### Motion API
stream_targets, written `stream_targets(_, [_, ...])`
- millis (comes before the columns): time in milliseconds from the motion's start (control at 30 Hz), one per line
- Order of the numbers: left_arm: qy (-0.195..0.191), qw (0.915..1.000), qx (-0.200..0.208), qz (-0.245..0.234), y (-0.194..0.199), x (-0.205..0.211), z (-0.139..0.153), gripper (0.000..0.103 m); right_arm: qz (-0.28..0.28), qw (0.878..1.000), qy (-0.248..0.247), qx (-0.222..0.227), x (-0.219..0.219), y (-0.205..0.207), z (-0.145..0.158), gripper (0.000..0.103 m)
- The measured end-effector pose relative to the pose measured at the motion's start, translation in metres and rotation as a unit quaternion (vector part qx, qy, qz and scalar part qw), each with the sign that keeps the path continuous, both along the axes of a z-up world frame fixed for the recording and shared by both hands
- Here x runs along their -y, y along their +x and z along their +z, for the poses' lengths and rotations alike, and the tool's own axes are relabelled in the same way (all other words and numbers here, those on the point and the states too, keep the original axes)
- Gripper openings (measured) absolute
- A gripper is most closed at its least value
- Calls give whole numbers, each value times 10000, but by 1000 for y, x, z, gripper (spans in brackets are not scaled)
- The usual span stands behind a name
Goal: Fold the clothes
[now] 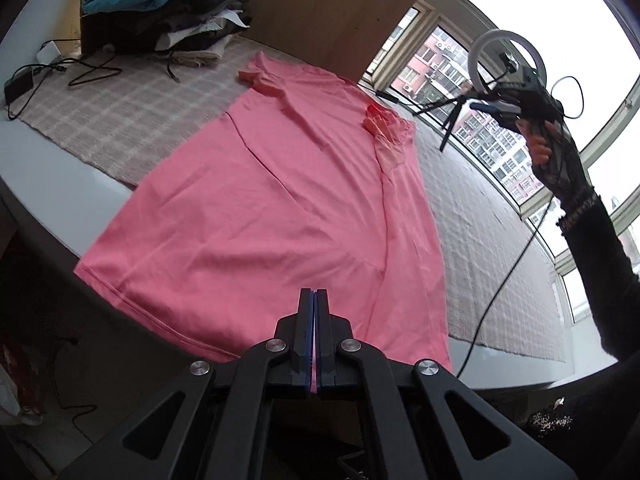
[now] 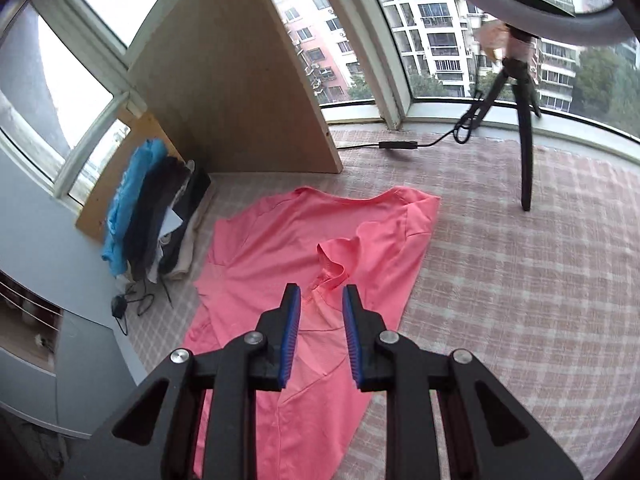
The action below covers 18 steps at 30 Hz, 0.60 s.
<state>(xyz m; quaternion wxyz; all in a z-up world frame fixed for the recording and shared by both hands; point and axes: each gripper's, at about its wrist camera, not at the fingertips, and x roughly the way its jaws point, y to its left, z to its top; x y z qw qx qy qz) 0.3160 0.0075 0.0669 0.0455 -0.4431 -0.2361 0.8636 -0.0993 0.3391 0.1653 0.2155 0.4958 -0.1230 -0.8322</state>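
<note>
I see open checked mat (image 2: 520,300) along the window side of the pink shirt (image 2: 304,248); room to pass there. A tripod (image 2: 524,152) stands on the mat near the window edge, its cable and inline box (image 2: 398,145) lying along that edge. A wooden panel (image 2: 240,92) rises upright at the far corner. A clothes pile (image 1: 168,8) sits beside it, just past the shirt's collar end. Loose black cords (image 1: 60,72) and a charger sprawl on the mat beside the pile. The right hand-held gripper (image 2: 320,292) hangs above the shirt, jaws apart, nothing between them.
</note>
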Motion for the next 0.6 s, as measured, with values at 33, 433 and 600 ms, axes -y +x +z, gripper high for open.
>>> stream_targets(33, [-38, 9999, 7, 101, -2, 8, 4, 0, -64, 9999, 134, -60, -4, -2, 0, 22])
stream_targets(433, [-427, 9987, -139, -240, -98, 0, 42, 0, -213, 9986, 240, 429, -24, -66, -71, 22])
stream_targets(600, [-532, 9981, -86, 296, -89, 40, 52, 0, 272, 9988, -116, 395, -3, -51, -56, 22])
